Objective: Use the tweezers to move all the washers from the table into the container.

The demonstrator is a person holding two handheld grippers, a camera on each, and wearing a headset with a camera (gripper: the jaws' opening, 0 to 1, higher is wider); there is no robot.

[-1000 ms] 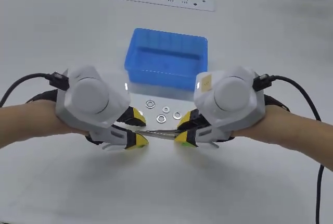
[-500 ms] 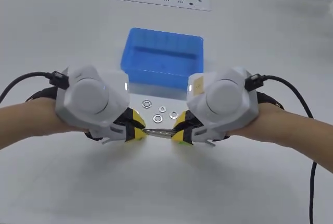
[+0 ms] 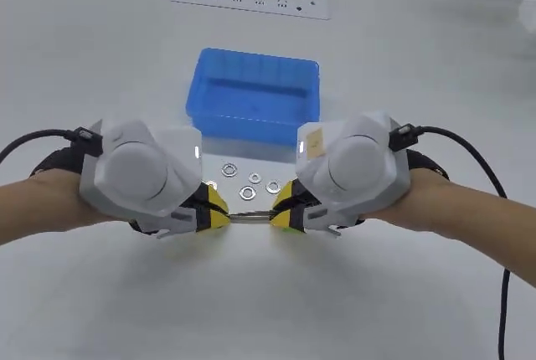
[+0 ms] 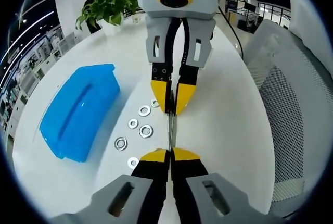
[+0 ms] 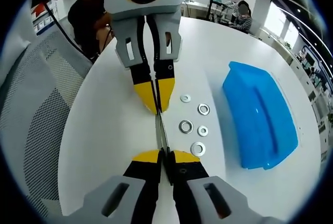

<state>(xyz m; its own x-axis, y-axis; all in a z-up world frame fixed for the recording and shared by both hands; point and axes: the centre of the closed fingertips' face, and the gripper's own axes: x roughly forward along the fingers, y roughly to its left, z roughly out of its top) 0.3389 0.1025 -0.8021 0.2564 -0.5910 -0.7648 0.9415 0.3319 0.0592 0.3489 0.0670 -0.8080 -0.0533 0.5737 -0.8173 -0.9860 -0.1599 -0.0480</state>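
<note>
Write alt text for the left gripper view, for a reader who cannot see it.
The left gripper and, facing it, the right gripper each clamp their yellow-tipped tongs on one end of thin metal tweezers over a white table. At picture left lie loose washers, then a blue container.

Blue container (image 3: 251, 92), silver washers (image 3: 248, 193), yellow-tipped fingers (image 3: 219, 218), white table (image 3: 268, 301).

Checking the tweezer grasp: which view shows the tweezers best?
Left gripper view: the tweezers run as a thin line from the left tool to the right tool, both shut on them. The right gripper view shows the same span from the other end. The head view shows a short sliver between the tools.
</note>
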